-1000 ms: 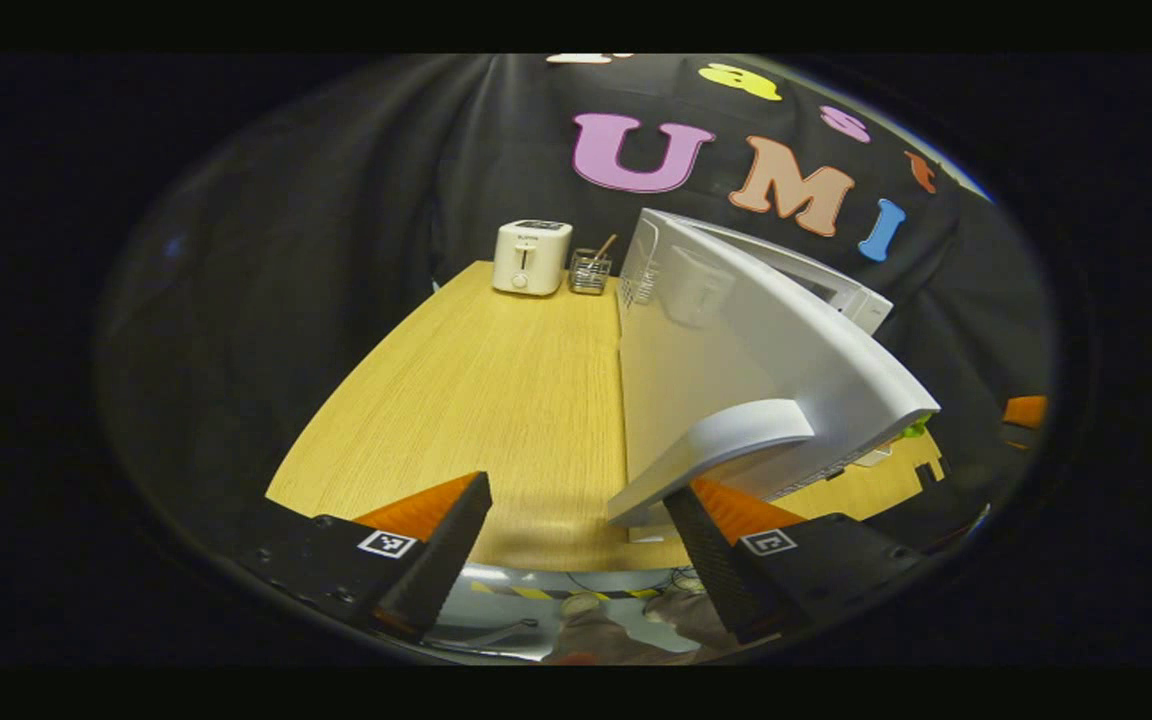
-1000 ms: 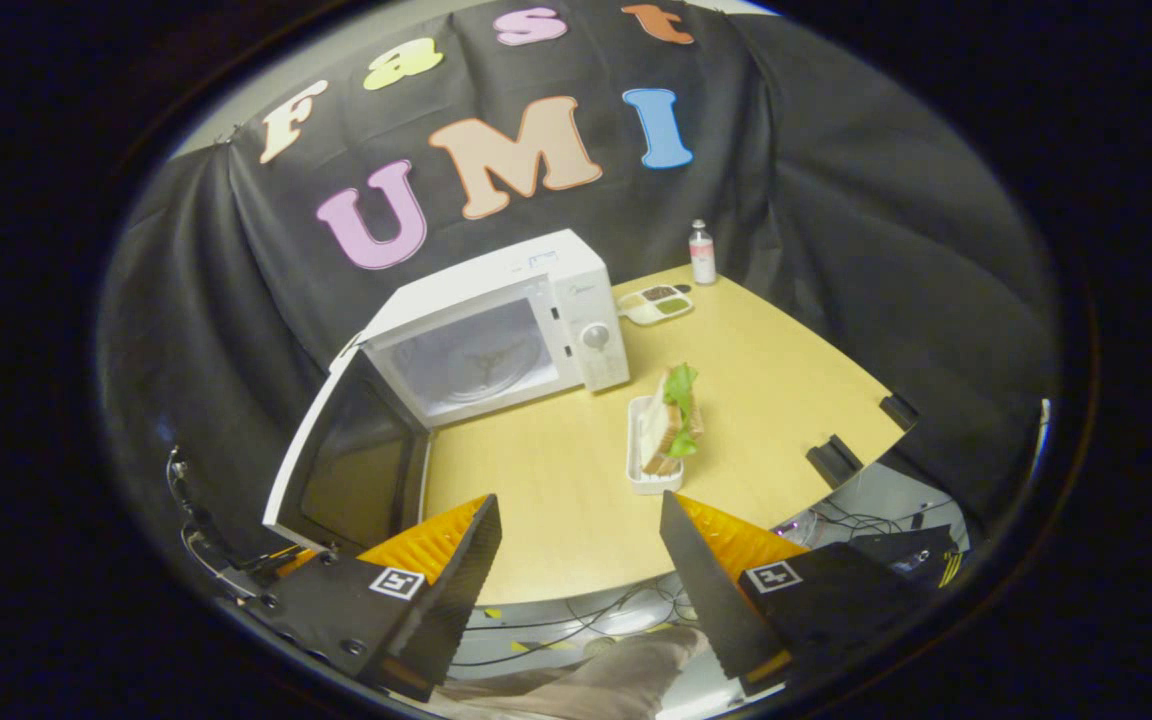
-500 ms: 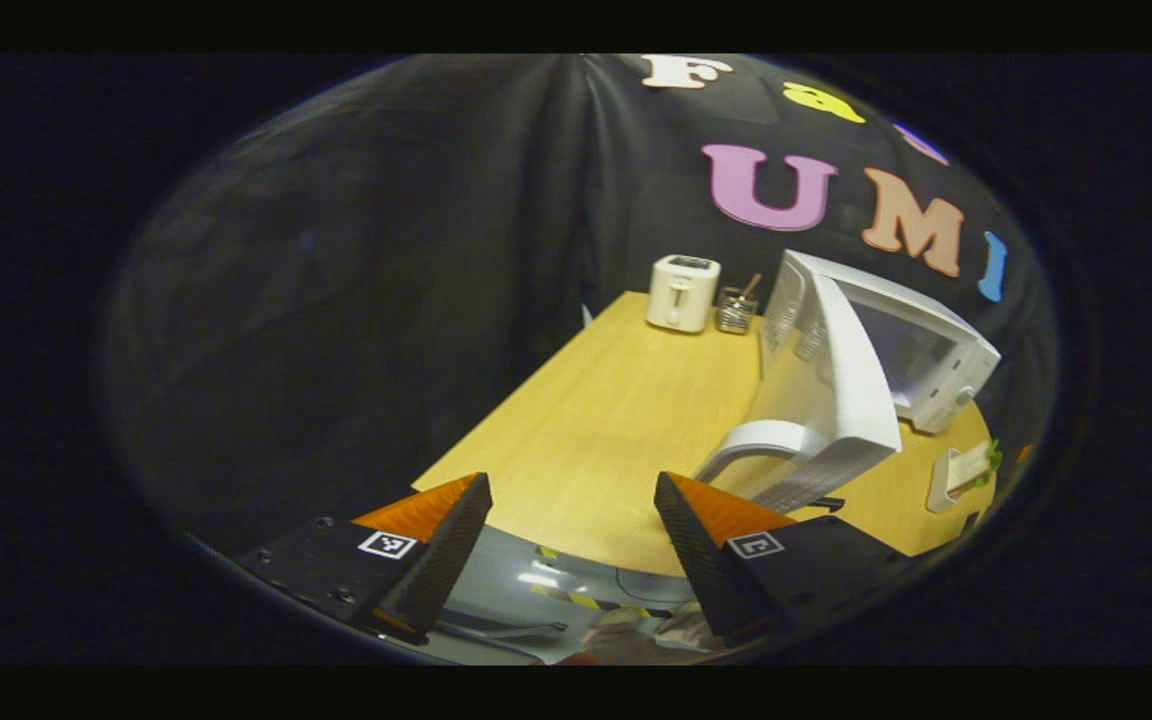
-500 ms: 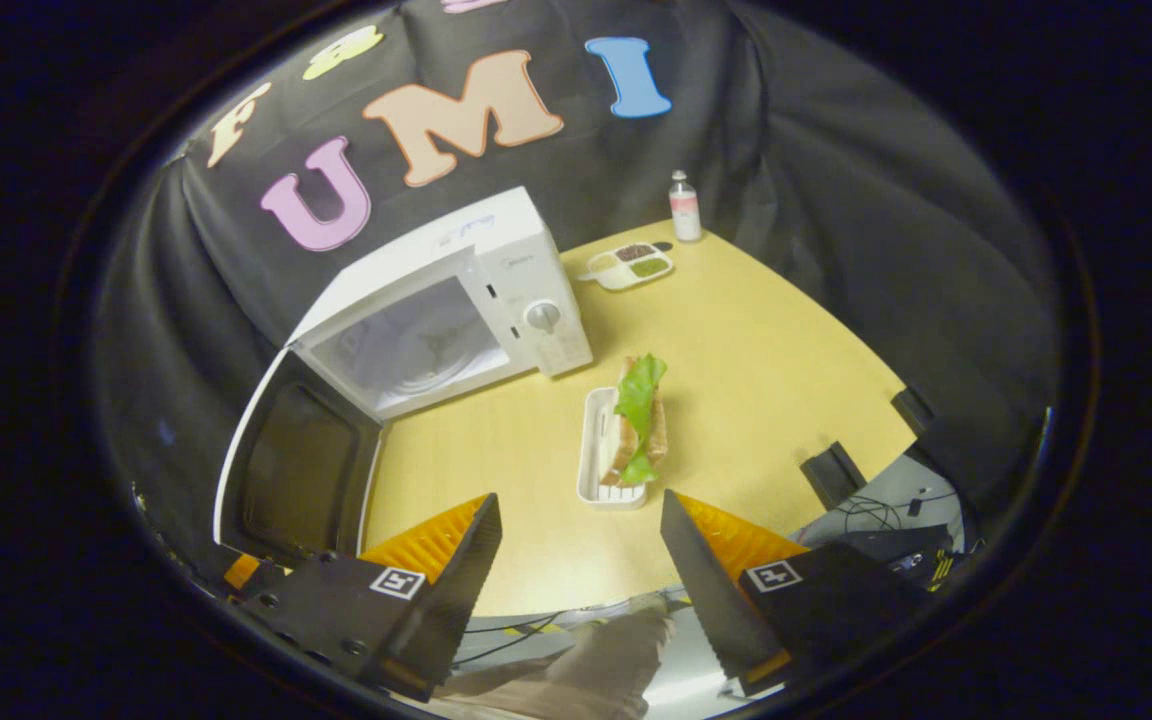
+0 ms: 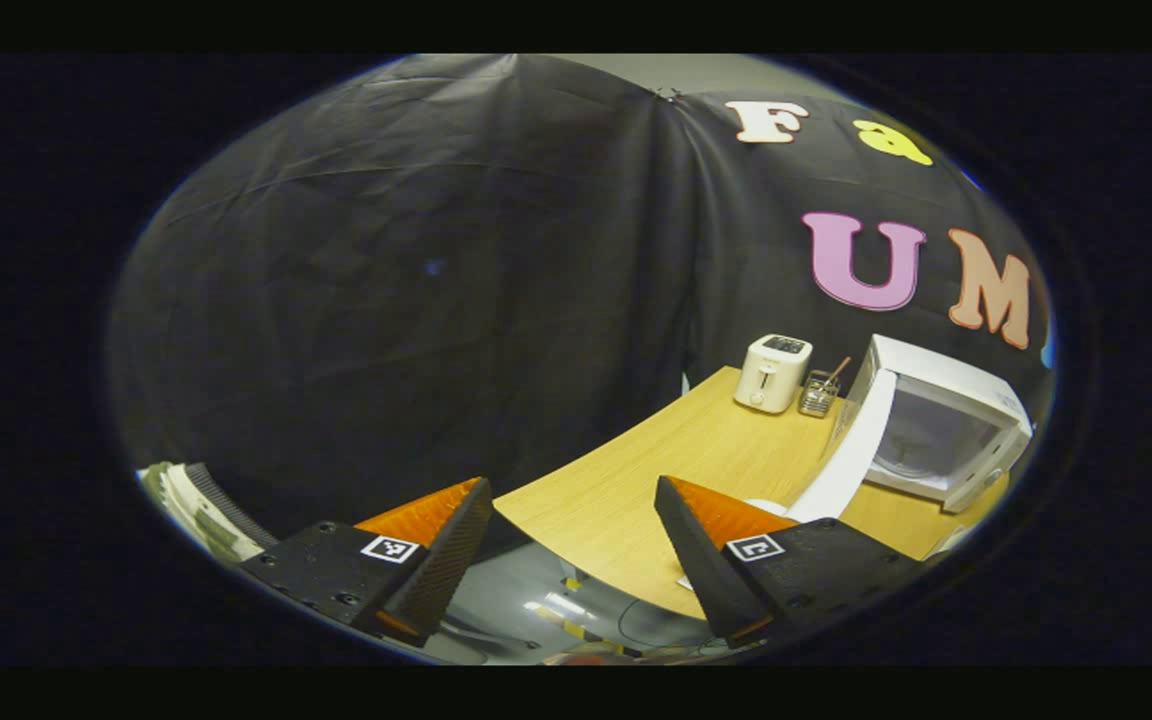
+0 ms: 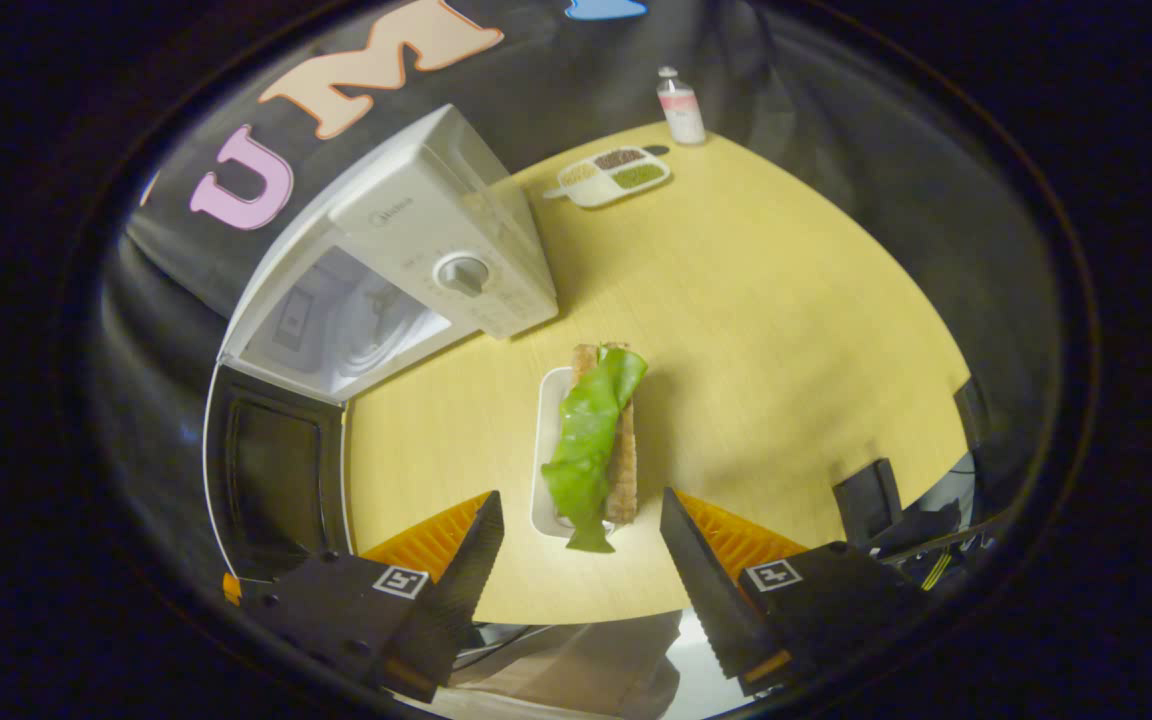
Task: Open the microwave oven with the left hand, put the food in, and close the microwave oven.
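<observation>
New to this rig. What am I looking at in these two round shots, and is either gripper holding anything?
No robot arm here: a person carries a two-finger gripper in each hand, and a fisheye camera rides on each, looking out along its fingers.

In the left gripper view, the left gripper is open and empty, off the table edge, with the toaster and a small utensil basket beyond.

In the right gripper view, the right gripper is open over the sandwich, which lies in a white tray; nothing is gripped yet. The microwave stands with its door swung open. Farther back sit a divided dish and a bottle.
</observation>
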The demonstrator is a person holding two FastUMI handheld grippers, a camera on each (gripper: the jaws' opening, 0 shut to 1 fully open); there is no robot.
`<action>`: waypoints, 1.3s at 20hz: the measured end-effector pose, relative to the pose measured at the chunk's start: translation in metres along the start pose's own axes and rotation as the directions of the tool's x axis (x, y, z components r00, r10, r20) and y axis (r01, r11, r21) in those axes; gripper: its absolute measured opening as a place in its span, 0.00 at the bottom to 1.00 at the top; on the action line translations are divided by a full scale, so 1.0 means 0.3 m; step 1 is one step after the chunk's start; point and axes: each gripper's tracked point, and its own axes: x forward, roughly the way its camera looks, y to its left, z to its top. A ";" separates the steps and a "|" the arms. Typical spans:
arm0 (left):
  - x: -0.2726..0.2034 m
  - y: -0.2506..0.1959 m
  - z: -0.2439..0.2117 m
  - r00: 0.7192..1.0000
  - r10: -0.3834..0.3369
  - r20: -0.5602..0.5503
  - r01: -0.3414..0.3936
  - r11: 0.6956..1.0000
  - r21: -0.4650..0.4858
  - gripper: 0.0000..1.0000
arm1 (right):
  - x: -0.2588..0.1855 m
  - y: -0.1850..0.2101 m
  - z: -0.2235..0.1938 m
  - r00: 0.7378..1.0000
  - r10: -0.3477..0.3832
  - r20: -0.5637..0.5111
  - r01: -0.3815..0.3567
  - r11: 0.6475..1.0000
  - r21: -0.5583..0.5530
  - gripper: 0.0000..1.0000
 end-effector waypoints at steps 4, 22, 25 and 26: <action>-0.030 -0.014 0.037 0.997 0.073 0.034 -0.073 0.997 -0.004 0.96 | 0.084 -0.016 -0.002 0.993 -0.001 -0.114 0.001 1.000 0.000 0.88; 0.088 -0.175 0.063 0.997 -0.083 -0.001 0.083 0.996 0.039 0.93 | -0.005 0.058 0.055 0.997 0.079 -0.008 -0.075 0.971 0.228 0.30; 0.150 -0.184 0.050 0.986 -0.160 -0.044 0.164 0.983 0.084 0.96 | -0.068 0.107 0.048 0.996 0.074 0.051 -0.085 0.961 0.265 0.30; 0.171 -0.190 0.045 0.980 -0.188 -0.059 0.193 0.977 0.096 0.98 | -0.087 0.129 0.042 0.995 0.073 0.070 -0.089 0.958 0.273 0.30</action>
